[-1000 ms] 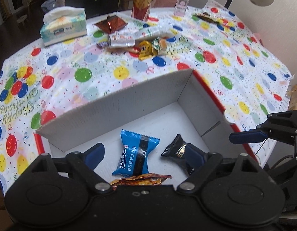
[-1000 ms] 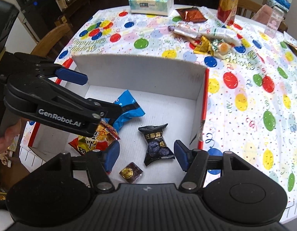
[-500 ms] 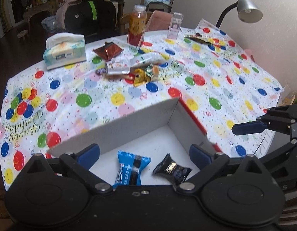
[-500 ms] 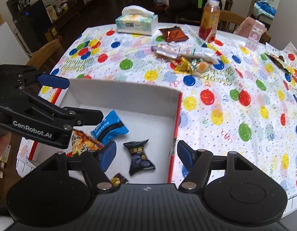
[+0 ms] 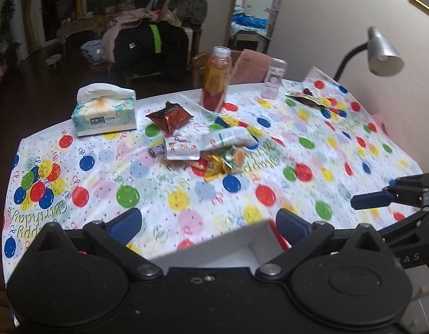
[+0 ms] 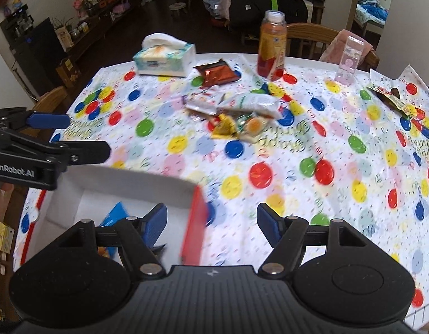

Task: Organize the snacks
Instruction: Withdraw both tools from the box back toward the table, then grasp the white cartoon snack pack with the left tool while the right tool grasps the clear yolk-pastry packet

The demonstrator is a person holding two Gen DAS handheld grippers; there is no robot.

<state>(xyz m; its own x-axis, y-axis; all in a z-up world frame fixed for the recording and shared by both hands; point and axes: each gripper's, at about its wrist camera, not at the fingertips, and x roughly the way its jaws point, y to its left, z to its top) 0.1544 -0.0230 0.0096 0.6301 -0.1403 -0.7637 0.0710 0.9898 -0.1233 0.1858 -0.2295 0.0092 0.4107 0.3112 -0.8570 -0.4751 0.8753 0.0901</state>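
A white cardboard box (image 5: 214,246) with a red edge sits at the near side of the table; in the right wrist view the box (image 6: 136,186) holds a blue snack packet (image 6: 114,215). A heap of loose snack packets (image 5: 208,150) lies mid-table, seen also as the heap (image 6: 236,114). A brown-red packet (image 5: 170,117) lies beyond it. My left gripper (image 5: 207,222) is open and empty above the box's far wall. My right gripper (image 6: 211,224) is open and empty over the box's right edge.
A tissue box (image 5: 104,111), an orange drink bottle (image 5: 215,79) and a clear glass (image 5: 274,80) stand at the table's far side. A desk lamp (image 5: 381,53) rises at the right. Another wrapper (image 6: 392,98) lies far right. Chairs and bags crowd the room behind.
Both grippers have lifted and tilted up away from the box, so its inside has mostly dropped out of view and the far table shows. Both stay open and empty.
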